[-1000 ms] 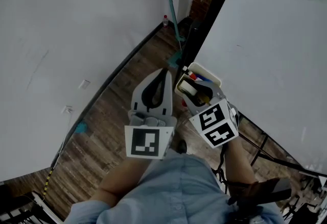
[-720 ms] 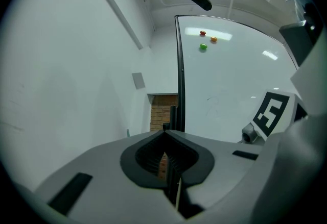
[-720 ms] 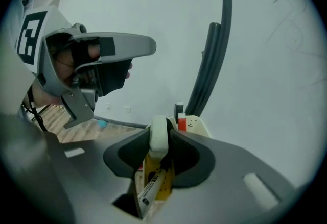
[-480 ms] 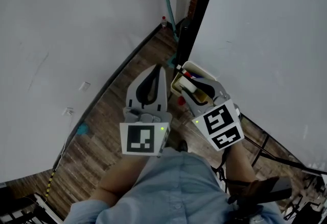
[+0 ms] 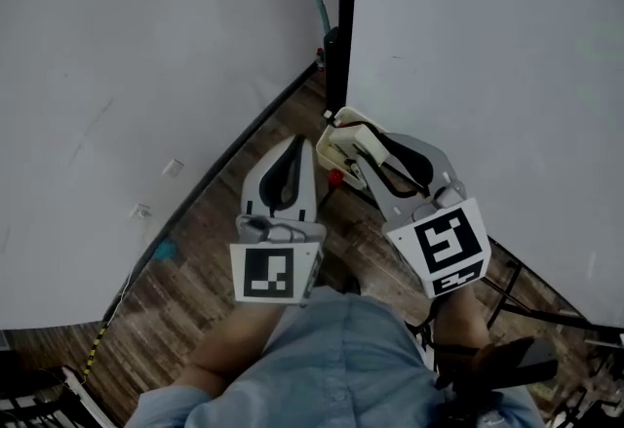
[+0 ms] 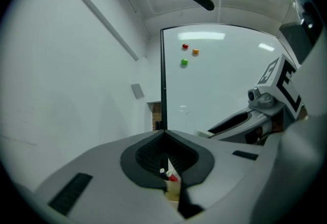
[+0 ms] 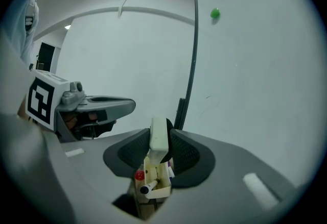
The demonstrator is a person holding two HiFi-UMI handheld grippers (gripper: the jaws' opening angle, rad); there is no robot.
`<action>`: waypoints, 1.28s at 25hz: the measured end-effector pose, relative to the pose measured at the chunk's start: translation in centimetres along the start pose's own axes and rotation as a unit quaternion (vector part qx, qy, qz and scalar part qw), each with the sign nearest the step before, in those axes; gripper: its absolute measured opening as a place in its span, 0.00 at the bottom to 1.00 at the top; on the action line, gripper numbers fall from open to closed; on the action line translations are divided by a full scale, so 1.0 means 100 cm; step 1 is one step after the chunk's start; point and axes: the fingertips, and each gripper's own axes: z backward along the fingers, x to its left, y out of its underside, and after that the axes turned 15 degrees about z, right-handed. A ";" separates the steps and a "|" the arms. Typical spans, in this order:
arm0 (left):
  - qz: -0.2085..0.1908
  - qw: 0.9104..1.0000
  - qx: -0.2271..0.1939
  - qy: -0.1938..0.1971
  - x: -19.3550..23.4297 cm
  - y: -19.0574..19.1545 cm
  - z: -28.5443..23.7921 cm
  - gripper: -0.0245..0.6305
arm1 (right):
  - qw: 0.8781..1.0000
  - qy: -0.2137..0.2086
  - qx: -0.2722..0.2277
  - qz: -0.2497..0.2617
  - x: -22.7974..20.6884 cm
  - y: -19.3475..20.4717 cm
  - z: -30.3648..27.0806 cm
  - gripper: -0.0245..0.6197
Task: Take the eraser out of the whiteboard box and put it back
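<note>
Whereas a second earlier the right gripper [image 7: 162, 139] had been sunk in the whiteboard box [image 7: 159, 190] with its jaws spread wide, it now stood raised, jaws clenched on the white eraser [image 7: 158, 133]. The eraser was held just above the box and its markers (a red cap [image 7: 139, 175] showed below). The taking-out looked done, and only the return remained. The left gripper [image 6: 163, 135] hung beside, jaws pressed together on nothing.
</note>
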 end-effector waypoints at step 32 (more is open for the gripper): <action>-0.025 0.999 -0.032 -0.014 -0.053 -0.012 0.040 0.04 | 0.998 0.001 -0.067 0.012 0.000 -0.021 0.065 0.23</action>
